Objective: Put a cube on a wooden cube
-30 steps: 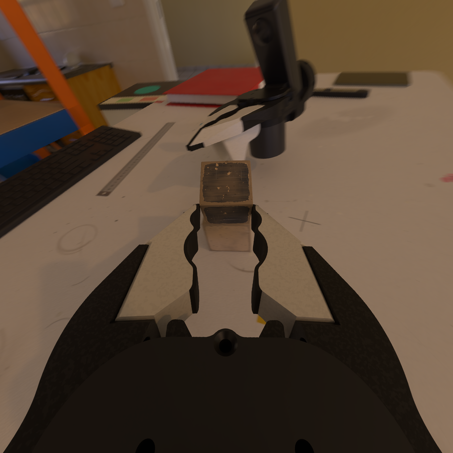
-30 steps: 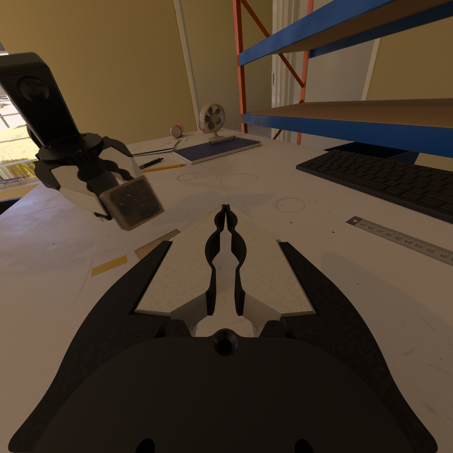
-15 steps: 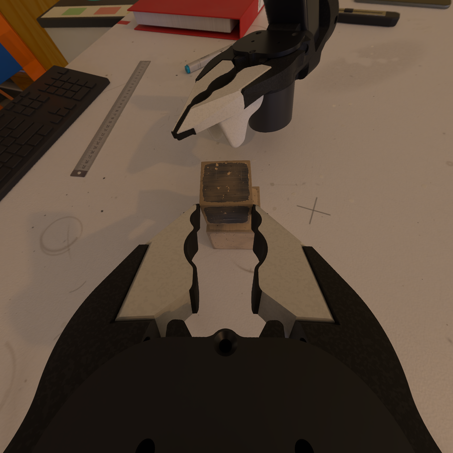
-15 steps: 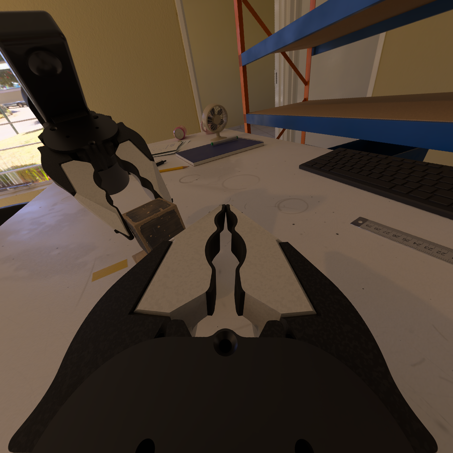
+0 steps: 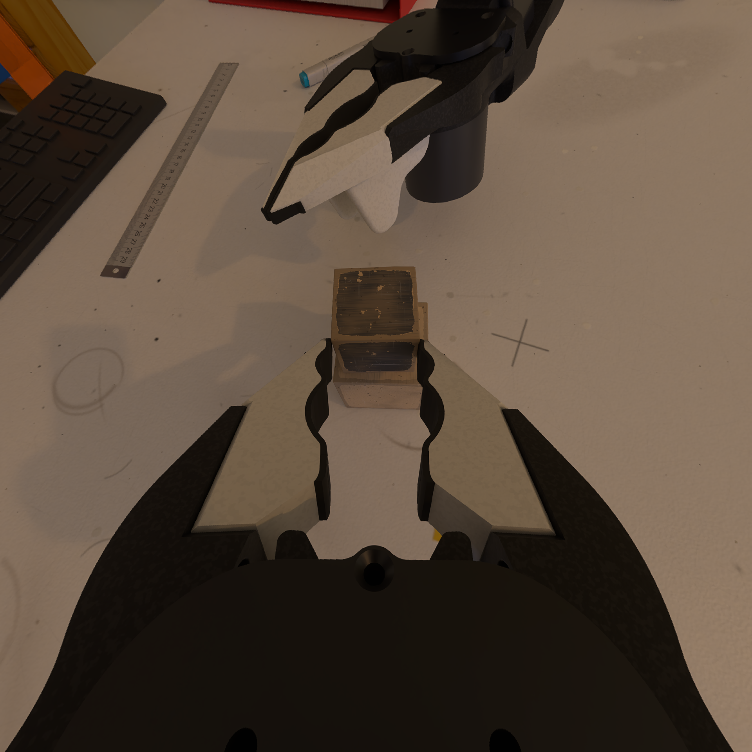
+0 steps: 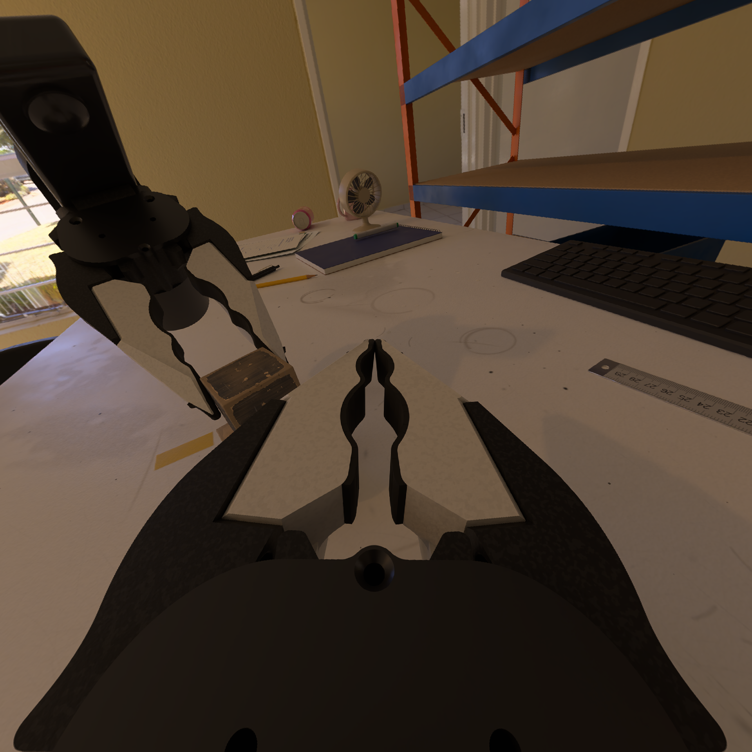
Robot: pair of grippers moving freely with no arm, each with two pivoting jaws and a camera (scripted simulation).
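My left gripper point(image 5: 373, 346) is shut on a worn dark-faced cube point(image 5: 374, 303), tilted steeply down at the table. Right below it stands a pale wooden cube point(image 5: 380, 394), set a little to the right; I cannot tell if they touch. In the right wrist view the left gripper point(image 6: 240, 386) holds the dark cube point(image 6: 248, 382) at the left, and the wooden cube is almost hidden behind my right gripper's body. My right gripper point(image 6: 374, 344) is shut and empty, hovering just right of the cubes; it shows beyond them in the left wrist view point(image 5: 280, 213).
A steel ruler point(image 5: 171, 171) and a black keyboard point(image 5: 53, 162) lie to the left in the left wrist view, a marker point(image 5: 329, 67) at the back. The right wrist view shows a notebook point(image 6: 366, 248), a small fan point(image 6: 360, 197), a pencil point(image 6: 285, 280) and blue shelving point(image 6: 590, 191).
My left gripper has carried the dark cube down and tilted forward, bringing it over the pale wooden cube. The right gripper has stayed shut and nearly still.
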